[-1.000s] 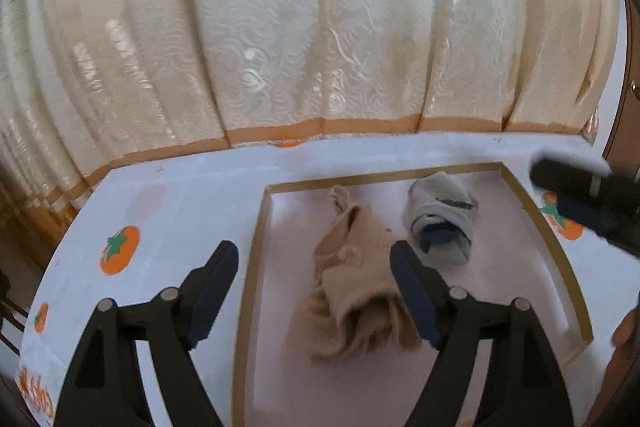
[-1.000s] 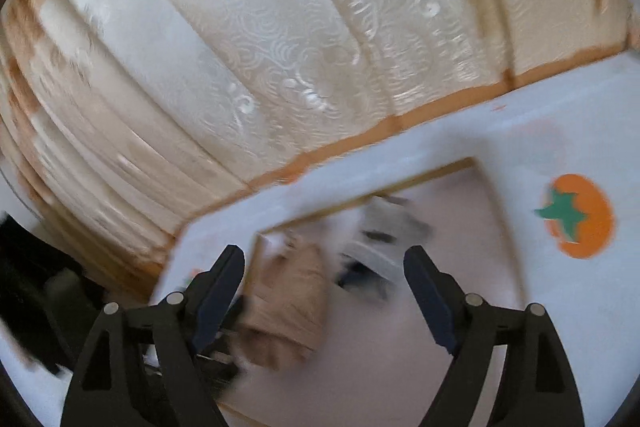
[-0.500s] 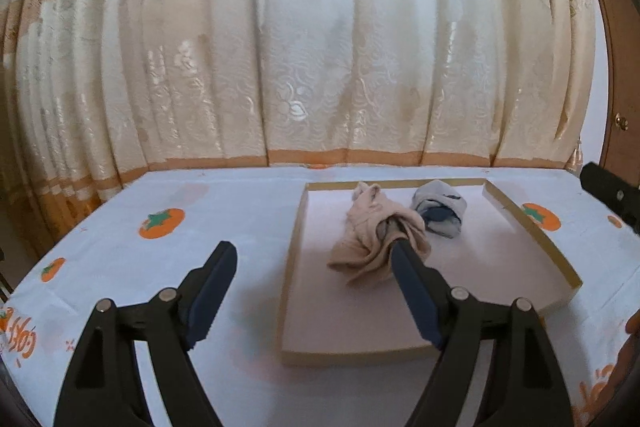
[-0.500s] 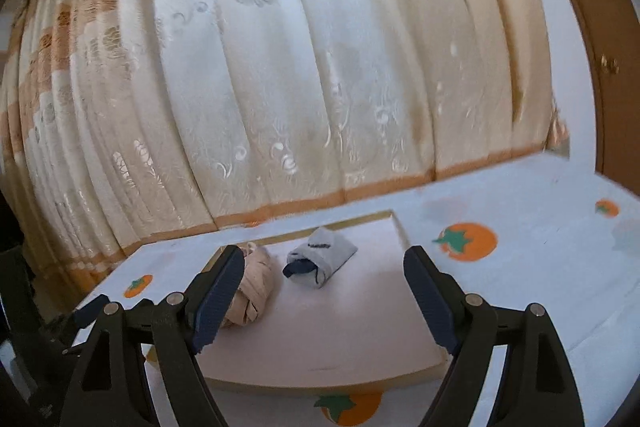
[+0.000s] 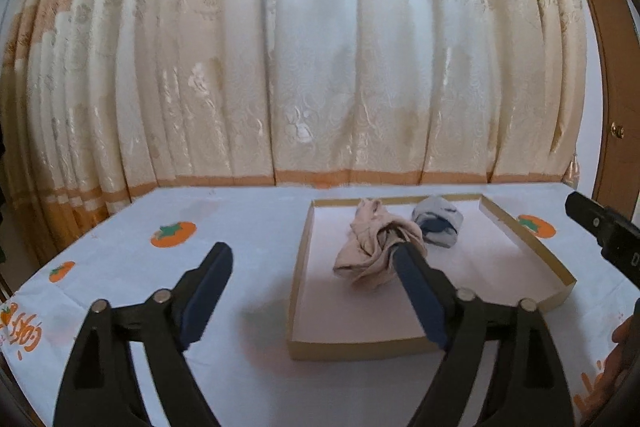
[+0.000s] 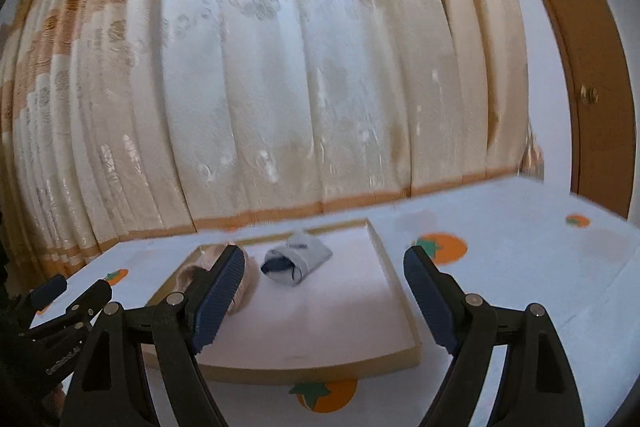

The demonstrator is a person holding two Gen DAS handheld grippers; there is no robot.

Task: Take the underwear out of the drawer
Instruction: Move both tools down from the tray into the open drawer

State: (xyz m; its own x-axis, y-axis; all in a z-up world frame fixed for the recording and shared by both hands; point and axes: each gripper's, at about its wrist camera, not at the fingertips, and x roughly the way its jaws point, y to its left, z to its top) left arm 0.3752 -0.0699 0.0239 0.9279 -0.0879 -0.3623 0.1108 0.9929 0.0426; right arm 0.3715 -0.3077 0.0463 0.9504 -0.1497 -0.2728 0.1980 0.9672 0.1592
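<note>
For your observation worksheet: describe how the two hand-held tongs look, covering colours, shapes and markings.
Both the left tongs and the right tongs have black, angular, cut-out frames with silver round rivets. Their fingers carry long dark blue ribbed pads. Small pale lettering marks the left tongs' body, unreadable here. No cables or sleeves show.

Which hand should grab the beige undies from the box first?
Probably left. The left tool is open, pointing toward the beige underwear in the box. The right tool faces the grey bundle instead.
</note>
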